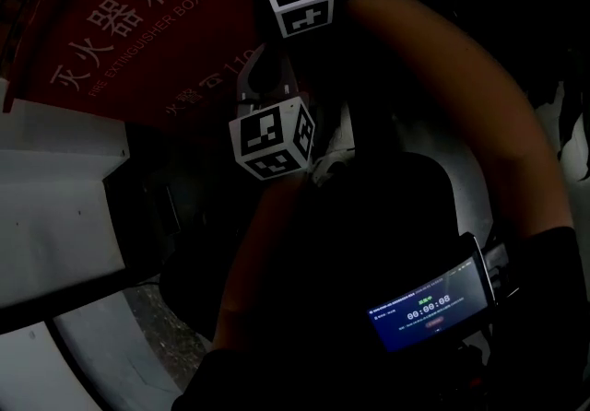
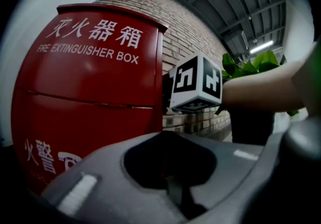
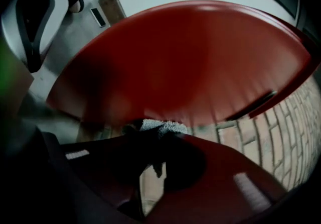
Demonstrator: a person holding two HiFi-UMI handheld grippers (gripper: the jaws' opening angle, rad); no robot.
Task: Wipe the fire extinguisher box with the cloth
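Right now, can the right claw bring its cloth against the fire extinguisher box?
Probably yes. The right claw is shut on the cloth, and the red surface of the fire extinguisher box fills the right gripper view just beyond it, with nothing between. Whether they touch is unclear.

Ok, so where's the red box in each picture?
Head view: box at upper left, its white lettering tilted.
Left gripper view: box fills the left half, lettering near its top.
Right gripper view: box is the blurred red surface across the middle, above the cloth.
Shared landmark: brick wall, right of the box in the left gripper view, lower right in the right gripper view; not seen in the head view.
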